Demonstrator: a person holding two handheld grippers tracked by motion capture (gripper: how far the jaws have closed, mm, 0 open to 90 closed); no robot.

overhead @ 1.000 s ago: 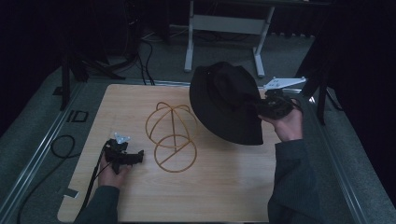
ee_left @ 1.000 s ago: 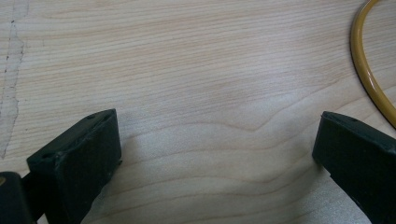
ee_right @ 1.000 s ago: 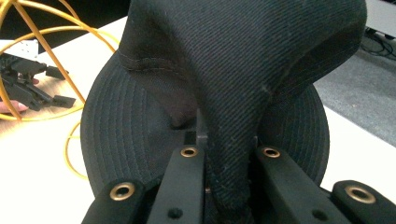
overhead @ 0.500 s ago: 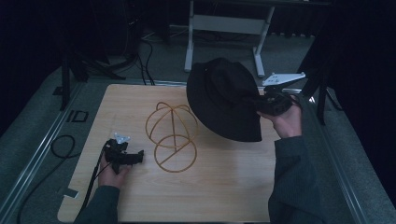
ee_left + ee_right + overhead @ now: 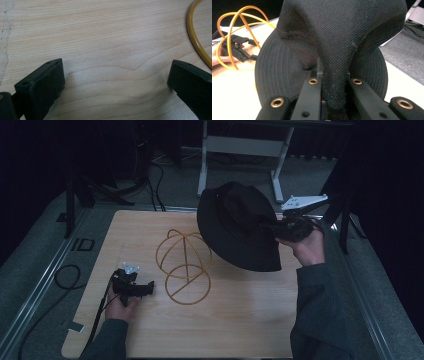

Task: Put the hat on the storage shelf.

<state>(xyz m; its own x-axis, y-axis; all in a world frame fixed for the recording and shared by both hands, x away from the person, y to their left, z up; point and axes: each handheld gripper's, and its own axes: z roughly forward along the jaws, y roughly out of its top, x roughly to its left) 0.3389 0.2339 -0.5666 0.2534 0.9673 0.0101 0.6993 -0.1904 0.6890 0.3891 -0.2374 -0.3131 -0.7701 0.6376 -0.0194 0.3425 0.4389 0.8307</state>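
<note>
Hat [image 5: 239,226] is what I'm looking at first from the high view: a black brimmed one, held up off the table [image 5: 240,320], tilted, with its brim edge just past the far right side of the stand [image 5: 184,266]. That stand is a yellow wire frame, a dome of hoops over a ring base, sitting around the middle of the wood top. My right gripper [image 5: 289,227] is on the hat's right edge, well to the right of the stand, grey plate sticking up on top. My left gripper [image 5: 134,287] sits low on the table just left of the stand's ring base, apart from it, cable trailing back toward me.

Left gripper view: both jaws are spread wide with bare wood between them, nothing in them. A curve of the stand [image 5: 197,42] shows at the upper right, close to the right jaw; can't tell if it touches.

Right gripper view: jaws are clamped onto a bunched fold of the hat [image 5: 342,45], fabric squeezed between them. Brim spreads out behind. Beyond the hat to the left I can see the stand [image 5: 242,27] with the left gripper [image 5: 239,48] beside it.
</note>
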